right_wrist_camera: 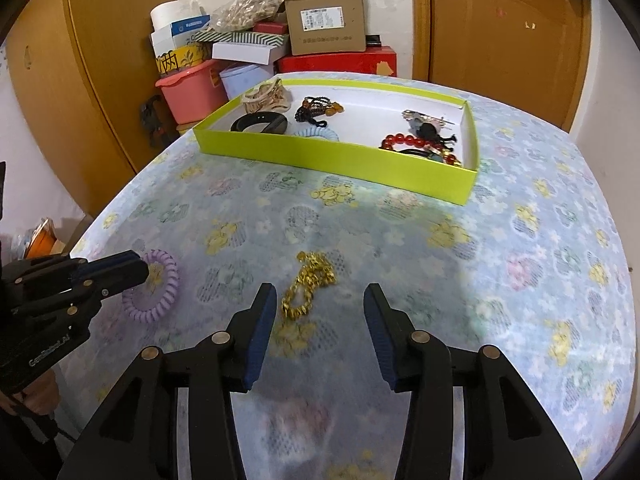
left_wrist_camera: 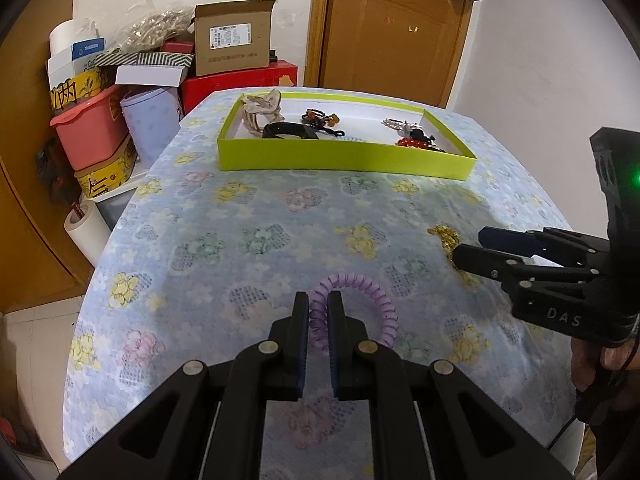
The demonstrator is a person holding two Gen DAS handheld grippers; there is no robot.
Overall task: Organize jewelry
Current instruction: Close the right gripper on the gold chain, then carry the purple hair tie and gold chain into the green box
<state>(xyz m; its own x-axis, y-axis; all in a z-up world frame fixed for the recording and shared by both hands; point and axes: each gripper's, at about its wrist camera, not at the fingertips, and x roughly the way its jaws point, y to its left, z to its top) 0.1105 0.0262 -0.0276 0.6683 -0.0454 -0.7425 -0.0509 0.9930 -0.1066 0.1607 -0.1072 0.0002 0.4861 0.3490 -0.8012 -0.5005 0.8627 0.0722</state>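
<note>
Near the table's (right_wrist_camera: 520, 240) front edge, at its left, the left gripper (left_wrist_camera: 318, 312) has its fingers pinched on the purple hair tie (left_wrist_camera: 360, 292). To its right the gold chain (right_wrist_camera: 308, 284) lies loose, its length running away toward the green box (right_wrist_camera: 336, 160) at the far edge. The right gripper (right_wrist_camera: 320, 300), nearer it, stands half open and empty, the chain just ahead, toward its left finger.

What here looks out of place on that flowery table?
Two pieces lie outside the green tray: a gold chain, heaped before the open right claw, and a purple coil hair tie, pinched by the left claw.
</note>
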